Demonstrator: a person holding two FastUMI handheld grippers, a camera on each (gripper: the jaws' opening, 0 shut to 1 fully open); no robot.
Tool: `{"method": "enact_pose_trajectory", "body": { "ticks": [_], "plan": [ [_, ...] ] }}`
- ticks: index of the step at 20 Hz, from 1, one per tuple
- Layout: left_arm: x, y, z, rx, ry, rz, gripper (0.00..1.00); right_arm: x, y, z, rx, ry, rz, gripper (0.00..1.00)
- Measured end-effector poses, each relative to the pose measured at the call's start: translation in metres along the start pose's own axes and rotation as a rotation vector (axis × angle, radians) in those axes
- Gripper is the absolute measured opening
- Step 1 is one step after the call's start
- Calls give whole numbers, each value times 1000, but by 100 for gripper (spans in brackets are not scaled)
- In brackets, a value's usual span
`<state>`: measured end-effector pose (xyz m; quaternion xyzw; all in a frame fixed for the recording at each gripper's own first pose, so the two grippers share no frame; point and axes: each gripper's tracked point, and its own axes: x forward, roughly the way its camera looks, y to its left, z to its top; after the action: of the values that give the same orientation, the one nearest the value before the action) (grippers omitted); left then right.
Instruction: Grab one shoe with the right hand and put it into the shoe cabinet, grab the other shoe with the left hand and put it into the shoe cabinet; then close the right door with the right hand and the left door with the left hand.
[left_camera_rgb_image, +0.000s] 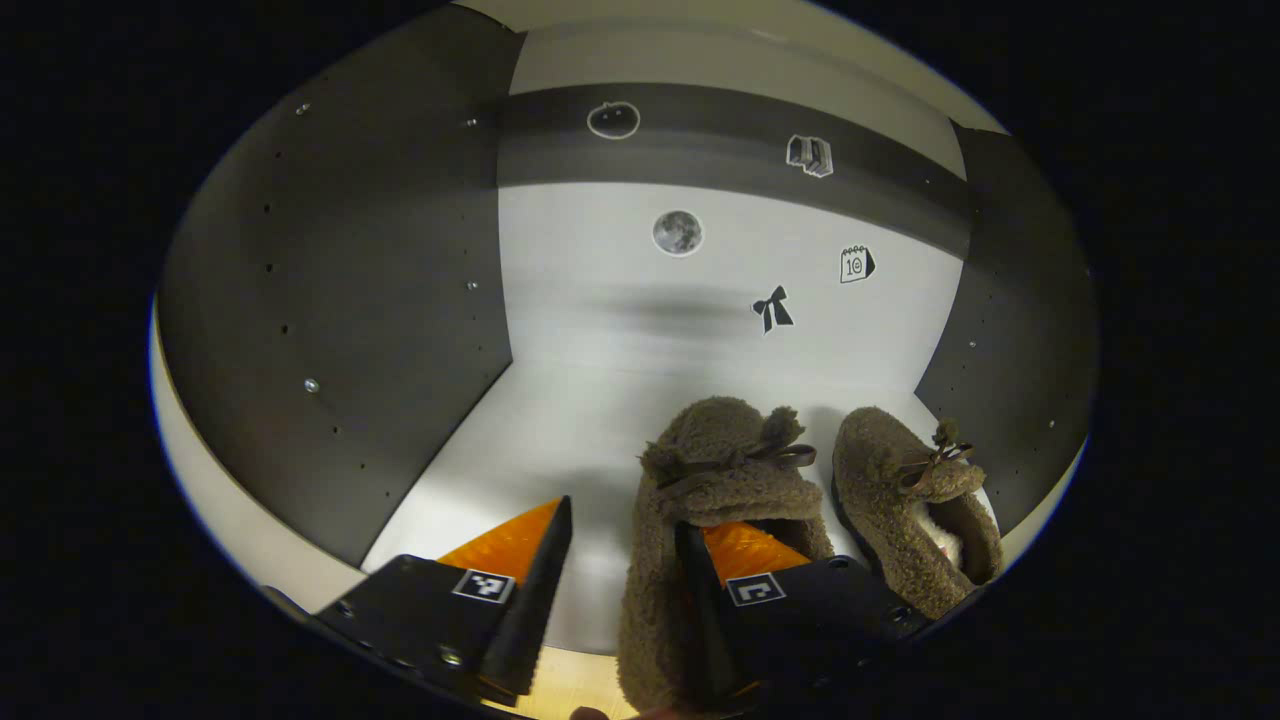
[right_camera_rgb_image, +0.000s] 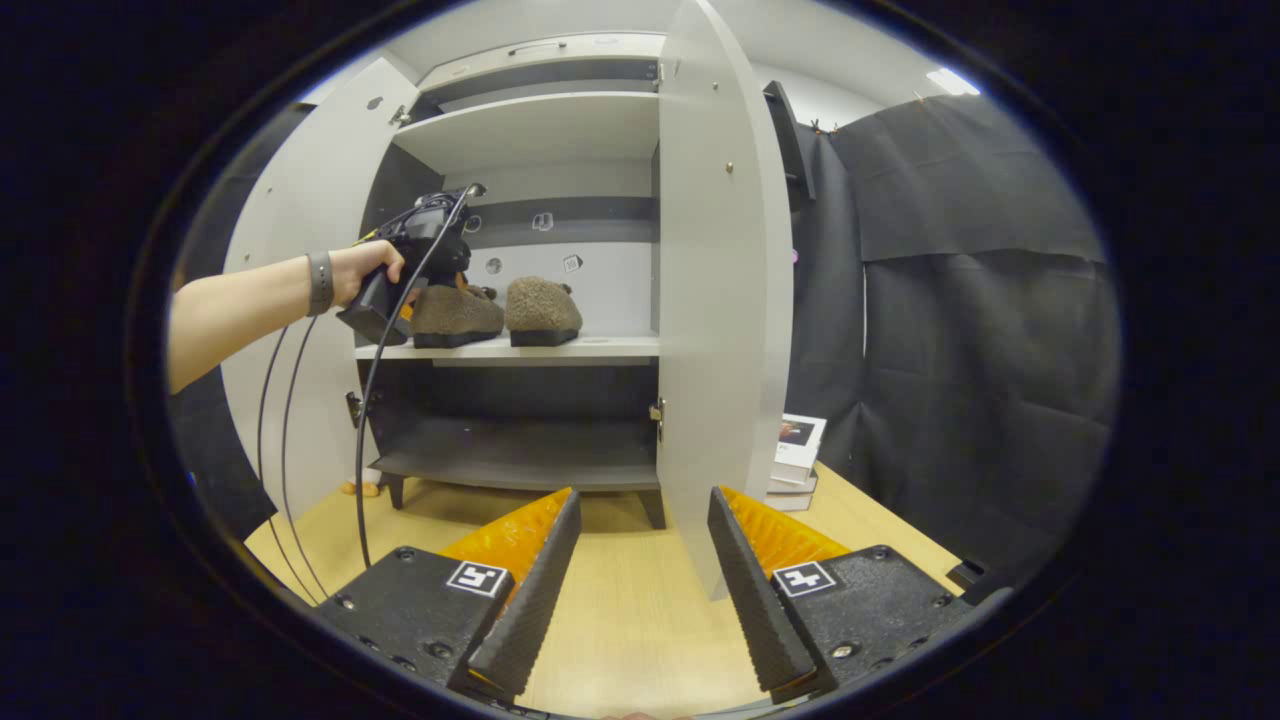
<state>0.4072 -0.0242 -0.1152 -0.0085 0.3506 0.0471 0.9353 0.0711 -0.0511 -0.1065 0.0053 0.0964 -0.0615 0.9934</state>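
Cabinet shelf (right_camera_rgb_image: 600, 347) holds two shoes (right_camera_rgb_image: 541, 310); both doors (right_camera_rgb_image: 722, 300) open; both grippers' fingers (right_camera_rgb_image: 530, 590) spread.

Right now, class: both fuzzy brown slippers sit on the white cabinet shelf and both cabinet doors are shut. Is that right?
Not quite. The fuzzy brown slippers do sit on the white cabinet shelf, but both cabinet doors stand open, as the right gripper view shows.

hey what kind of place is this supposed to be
Probably a staged booth set up like a home entryway: an open shoe cabinet holding two fuzzy slippers, black cloth draped as walls, and books stacked on the wooden floor.
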Motion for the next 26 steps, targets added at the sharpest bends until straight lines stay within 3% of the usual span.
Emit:
{"method": "enact_pose_trajectory", "body": {
  "ticks": [2,6,10,11,12,13,14,15,19,26],
  "plan": [
    [-16,4,3,-2,-23,6,77,0,2,0,-1,0,5,82],
    [-64,4,23,-11,-184,-24,92,-1,7,2,-2,-3,18,82],
    [-128,-5,34,-2,-377,-121,92,-2,13,8,0,-17,36,82],
    [-143,-5,31,-4,-410,-144,78,-3,15,11,-1,-23,39,82],
    [-159,-8,29,-13,-448,-175,92,-5,16,13,-2,-31,44,82],
    [-176,-11,29,-24,-486,-221,92,-6,18,17,-3,-41,51,82],
    [-193,-14,24,-30,-508,-258,79,-7,19,20,-6,-47,60,82],
    [-205,-14,15,-23,-525,-281,92,-9,20,23,-6,-54,68,82],
    [-247,-1,-29,22,-569,-261,92,-18,19,35,15,-84,77,82],
    [-282,19,-122,-10,-556,-228,92,-36,16,42,29,-97,83,82]
  ]
}}
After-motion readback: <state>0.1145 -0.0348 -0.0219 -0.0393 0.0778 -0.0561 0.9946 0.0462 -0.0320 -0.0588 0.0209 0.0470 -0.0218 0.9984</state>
